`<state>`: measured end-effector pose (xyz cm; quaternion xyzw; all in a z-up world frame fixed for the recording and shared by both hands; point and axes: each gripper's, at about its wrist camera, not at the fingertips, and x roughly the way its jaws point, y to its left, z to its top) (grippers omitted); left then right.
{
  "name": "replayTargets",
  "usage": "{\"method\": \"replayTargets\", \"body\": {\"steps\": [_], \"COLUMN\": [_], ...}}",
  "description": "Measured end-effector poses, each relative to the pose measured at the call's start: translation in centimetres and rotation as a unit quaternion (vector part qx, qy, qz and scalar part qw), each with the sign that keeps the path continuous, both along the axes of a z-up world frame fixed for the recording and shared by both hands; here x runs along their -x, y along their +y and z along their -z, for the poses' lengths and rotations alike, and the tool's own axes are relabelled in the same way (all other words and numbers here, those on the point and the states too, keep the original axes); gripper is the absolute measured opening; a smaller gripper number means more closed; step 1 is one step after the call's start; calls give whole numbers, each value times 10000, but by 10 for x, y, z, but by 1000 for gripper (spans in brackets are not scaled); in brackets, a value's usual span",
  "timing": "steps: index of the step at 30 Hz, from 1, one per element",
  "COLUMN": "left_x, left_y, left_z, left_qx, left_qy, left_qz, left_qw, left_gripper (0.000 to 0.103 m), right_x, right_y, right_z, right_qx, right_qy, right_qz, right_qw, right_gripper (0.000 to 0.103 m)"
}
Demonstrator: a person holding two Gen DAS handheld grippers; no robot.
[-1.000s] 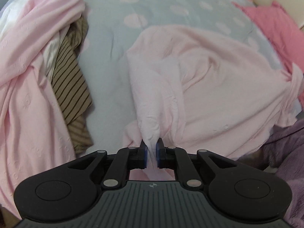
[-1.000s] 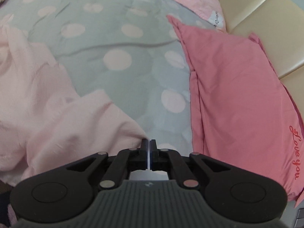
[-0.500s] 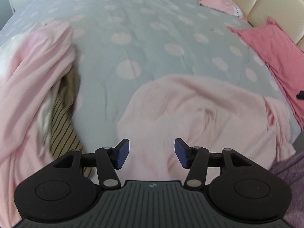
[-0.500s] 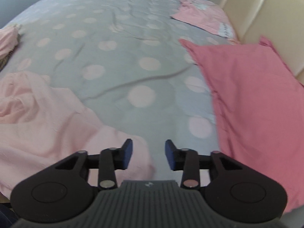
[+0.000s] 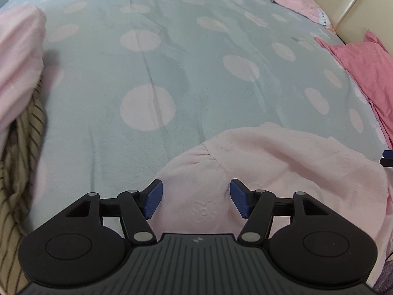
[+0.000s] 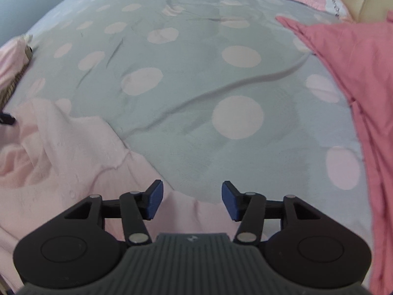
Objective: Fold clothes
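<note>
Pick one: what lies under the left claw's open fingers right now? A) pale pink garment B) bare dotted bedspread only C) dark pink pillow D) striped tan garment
A: in the left wrist view the left claw hangs with jaws opening and nothing pinched between them, and the pale pink garment fills the gap below; the striped garment lies off to the side.

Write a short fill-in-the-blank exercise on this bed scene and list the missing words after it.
1. The bedspread is grey-blue with large pale pink ____.
2. The pale pink garment lies below the left tool, whose pads grip ____.
3. In the right wrist view, the darker pink pillowcase lies on the ____ side of the picture.
4. At the left edge of the left wrist view lies a tan cloth with dark ____.

Missing words: dots; nothing; right; stripes
</note>
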<state>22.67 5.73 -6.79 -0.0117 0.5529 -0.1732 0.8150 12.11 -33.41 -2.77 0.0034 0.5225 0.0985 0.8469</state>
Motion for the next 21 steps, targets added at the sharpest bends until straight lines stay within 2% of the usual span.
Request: {"method": "replayTargets", "body": {"steps": [4,5,6,8,9,11,15,21], "left_x": [3,5,7,10,12,15,24,28], "left_y": [-6,-9,-13,-18,-18,-16,3,33], "left_z": [8,8,7,5,3,-4,-35,-118], "left_qx": [328,373,364,305,317,327,381,542], "left_qy": [35,14,5,-15,-51,-178,-523,-1256], "left_qz": [55,114,184,272,272,208,-12,-343], "left_qw": [9994,9992,9992,9992,9991,9991,9979,9900], "left_gripper": [56,47,35,17,8,4,1,1], "right_x": [-10,-12,-15,-18,-19,-16,-10,-8], "right_y": [11,17,23,36,42,48,46,42], "right_z": [9,13,17,26,31,26,-11,-93], "right_qx": [-563,-645,-724,-630,-548,-355,-291,-255], "right_qy": [-20,28,80,340,473,389,-176,-1163], "right_qz": [-71,-143,-218,-332,-374,-401,-229,31], "right_qw": [9984,9978,9971,9969,9967,9978,9992,9929], "right_gripper": [56,55,50,22,2,2,1,1]}}
